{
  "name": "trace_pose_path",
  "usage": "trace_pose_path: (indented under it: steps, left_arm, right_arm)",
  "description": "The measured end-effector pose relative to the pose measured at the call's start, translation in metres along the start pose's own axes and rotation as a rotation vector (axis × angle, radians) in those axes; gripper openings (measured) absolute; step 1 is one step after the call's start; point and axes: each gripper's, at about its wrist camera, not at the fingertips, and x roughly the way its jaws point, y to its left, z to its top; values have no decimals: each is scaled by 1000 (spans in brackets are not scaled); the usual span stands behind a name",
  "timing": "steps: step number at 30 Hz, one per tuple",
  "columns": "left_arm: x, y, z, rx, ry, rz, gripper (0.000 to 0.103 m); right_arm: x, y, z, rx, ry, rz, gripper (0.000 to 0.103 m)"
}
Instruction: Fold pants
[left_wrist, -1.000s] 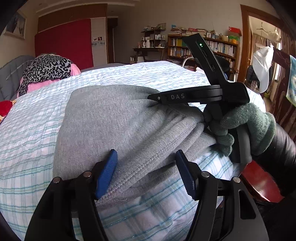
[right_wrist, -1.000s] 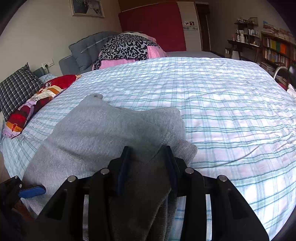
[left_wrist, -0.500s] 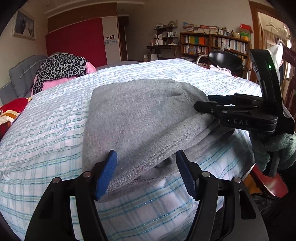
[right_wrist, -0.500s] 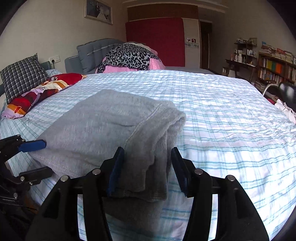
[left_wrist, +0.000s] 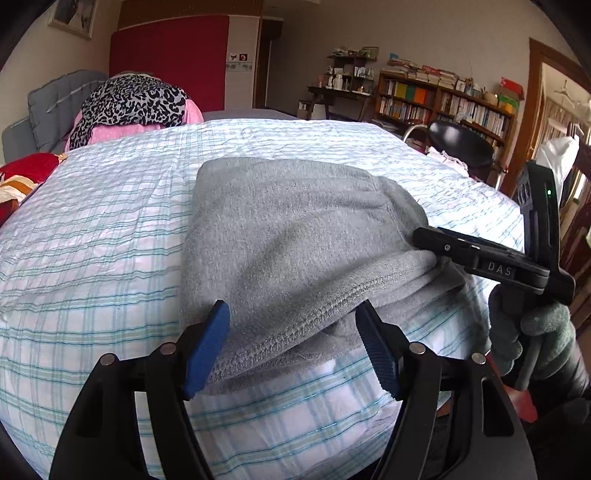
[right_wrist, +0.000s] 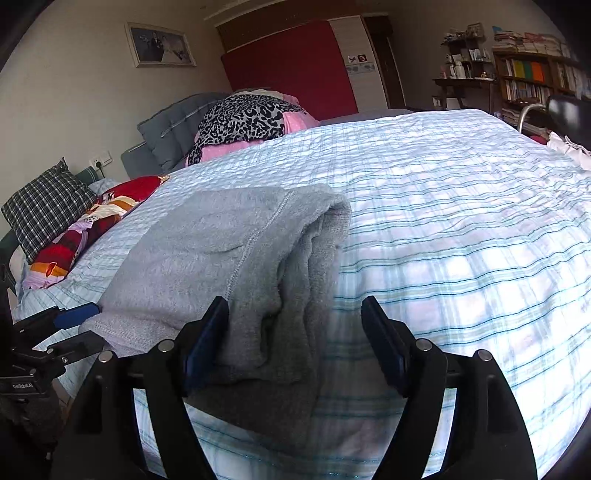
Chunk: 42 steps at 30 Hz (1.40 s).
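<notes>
The grey pants (left_wrist: 295, 243) lie folded in a thick stack on the striped bedsheet (left_wrist: 92, 240), near the bed's front edge; they also show in the right wrist view (right_wrist: 229, 258). My left gripper (left_wrist: 291, 343) is open, its blue pads on either side of the stack's stitched near edge. My right gripper (right_wrist: 295, 339) is open and holds nothing; the stack's right corner lies between its fingers. In the left wrist view the right gripper (left_wrist: 428, 240) sits at the stack's right side.
A leopard-print and pink pile (right_wrist: 243, 122) lies at the headboard. A plaid pillow (right_wrist: 44, 206) and a red patterned blanket (right_wrist: 92, 225) lie at the far left. A bookshelf (left_wrist: 443, 99) and black chair (left_wrist: 461, 144) stand beyond the bed.
My right gripper opened and let go of the pants, then drew back to the stack's right edge. The folded pants now rest on the bed. My left gripper stayed open.
</notes>
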Motion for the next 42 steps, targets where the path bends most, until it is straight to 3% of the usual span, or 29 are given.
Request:
trace_pose_path:
  steps: [3, 6, 12, 27, 35, 42]
  left_arm:
    - [-12, 5, 12, -38, -41, -4, 81]
    - [-15, 6, 22, -23, -62, 52, 86]
    - [-2, 14, 39, -30, -52, 104, 88]
    - [44, 42, 63, -117, 44, 88, 91]
    - [64, 62, 59, -208, 124, -4, 91]
    - [75, 83, 54, -354, 213, -164, 91]
  right_arm:
    - [-9, -6, 6, 35, -17, 7, 87]
    - [-12, -13, 11, 74, -16, 17, 93]
    - [0, -16, 16, 109, 18, 23, 94]
    - [32, -24, 28, 129, 112, 53, 97]
    - [37, -23, 28, 121, 125, 54, 99]
    - [43, -26, 32, 135, 152, 71, 100]
